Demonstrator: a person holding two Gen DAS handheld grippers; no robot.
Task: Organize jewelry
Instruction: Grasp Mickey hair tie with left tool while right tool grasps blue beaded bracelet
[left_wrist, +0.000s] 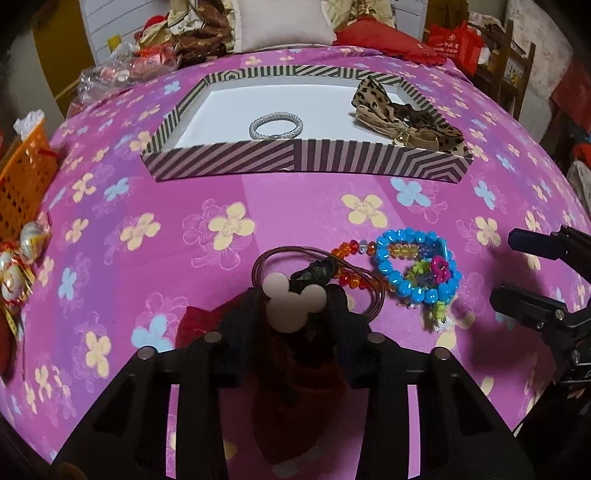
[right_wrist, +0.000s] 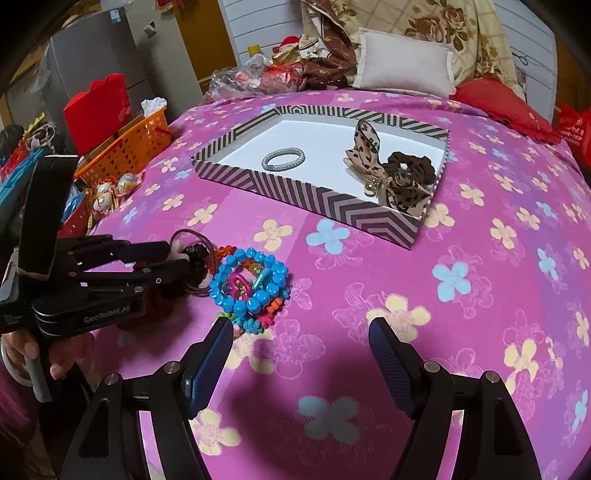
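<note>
My left gripper (left_wrist: 294, 295) points down at the pink flowered cloth, shut on a pale mouse-head pendant (left_wrist: 293, 304) that hangs on a brown cord (left_wrist: 284, 254). Beside it lie an orange and red bead string (left_wrist: 345, 251) and a pile of blue bead bracelets (left_wrist: 417, 269). The same blue pile (right_wrist: 251, 284) sits just ahead of my right gripper (right_wrist: 301, 339), which is open and holds nothing. A striped tray (left_wrist: 303, 162) farther back holds a silver bracelet (left_wrist: 275, 125), a leopard-print bow (left_wrist: 373, 96) and a brown scrunchie (right_wrist: 410, 162).
An orange basket (right_wrist: 129, 144) and wrapped trinkets (right_wrist: 107, 195) stand at the cloth's left edge. Cushions, a pillow (right_wrist: 404, 68) and bags crowd the far end. A hand (right_wrist: 55, 354) grips the left tool's handle. Bare cloth lies to the right of the jewelry.
</note>
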